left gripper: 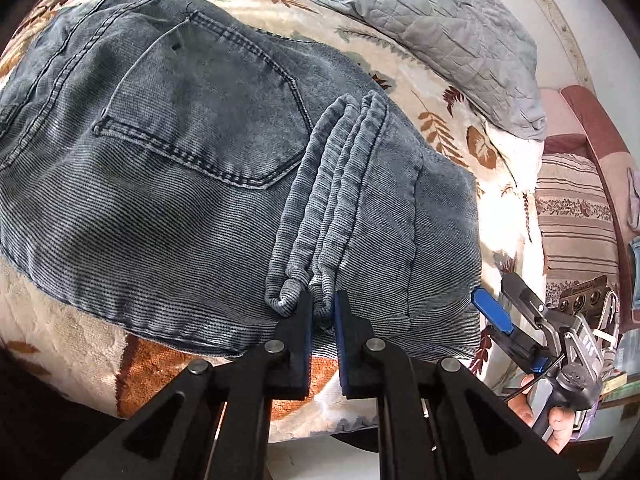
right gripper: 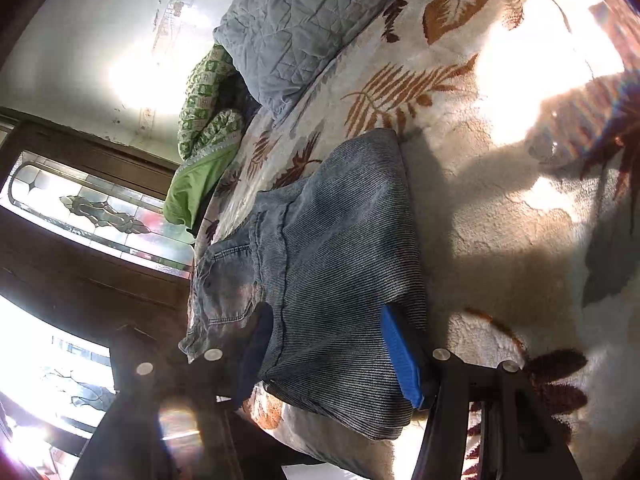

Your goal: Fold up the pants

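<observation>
Grey-blue denim pants (left gripper: 160, 160) lie folded on a leaf-patterned blanket, back pocket up. The rolled leg cuffs (left gripper: 320, 200) rest across them toward me. My left gripper (left gripper: 322, 300) is shut on the near end of those cuffs, with the fabric pinched between its pads. My right gripper (left gripper: 496, 292) hovers just off the pants' right edge, held by a hand (left gripper: 556, 420). In the right wrist view the right gripper (right gripper: 324, 316) stands open. The folded pants (right gripper: 332, 240) show between its fingers, and the pads are not pressing on them.
The cream blanket (left gripper: 440, 128) (right gripper: 500, 220) covers the bed. A grey quilted pillow (left gripper: 432, 20) (right gripper: 296, 20) lies at the far side, with a green patterned cloth (right gripper: 204, 112) beside it. A striped cushion (left gripper: 572, 216) sits at the right. The bed's near edge runs under both grippers.
</observation>
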Demonstrator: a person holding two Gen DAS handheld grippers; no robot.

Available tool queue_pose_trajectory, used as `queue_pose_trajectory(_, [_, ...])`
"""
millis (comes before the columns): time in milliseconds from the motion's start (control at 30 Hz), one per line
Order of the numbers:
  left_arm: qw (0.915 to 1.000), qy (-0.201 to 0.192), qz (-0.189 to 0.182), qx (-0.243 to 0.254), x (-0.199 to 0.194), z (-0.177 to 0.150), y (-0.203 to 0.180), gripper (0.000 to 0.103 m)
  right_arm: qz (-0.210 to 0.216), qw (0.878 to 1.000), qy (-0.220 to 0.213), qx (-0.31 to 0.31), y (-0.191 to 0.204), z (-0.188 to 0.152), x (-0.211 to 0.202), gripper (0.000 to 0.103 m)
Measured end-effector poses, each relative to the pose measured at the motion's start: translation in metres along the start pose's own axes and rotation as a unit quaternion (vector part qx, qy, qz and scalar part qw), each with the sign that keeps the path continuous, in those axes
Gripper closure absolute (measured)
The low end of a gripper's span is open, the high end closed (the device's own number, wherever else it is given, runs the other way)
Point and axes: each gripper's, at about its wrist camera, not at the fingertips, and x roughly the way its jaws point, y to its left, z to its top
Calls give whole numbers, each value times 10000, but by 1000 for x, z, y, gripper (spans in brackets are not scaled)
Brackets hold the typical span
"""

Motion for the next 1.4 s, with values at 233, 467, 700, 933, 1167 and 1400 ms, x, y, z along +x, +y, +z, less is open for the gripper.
queue_pose_trajectory(233, [9996, 60, -265, 67, -16, 9, -6, 88, -87, 9997, 61, -210, 8, -12, -3, 42])
queue_pose_trajectory(467, [9996, -267, 18, 88, -31, 17, -5, 55, 27, 9999, 103, -22, -3, -12, 3, 42])
queue_pose_trajectory(700, [9997, 230, 16, -82, -4, 19, -3, 60, 73, 9999, 99, -32, -5, -13, 1, 42])
queue_pose_trajectory(933, [9997, 184, 166, 25, -13, 15, -2, 92, 75, 9998, 133, -98, -3, -14, 4, 42])
queue_pose_trajectory(1167, [9989, -124, 256, 372, -21, -7, -10, 92, -60, 9997, 60, -241, 5, -13, 0, 42])
queue_pose_trajectory(1400, [9997, 110, 88, 175, -22, 6, 4, 85, -42, 9997, 64, -230, 10, -9, 0, 42])
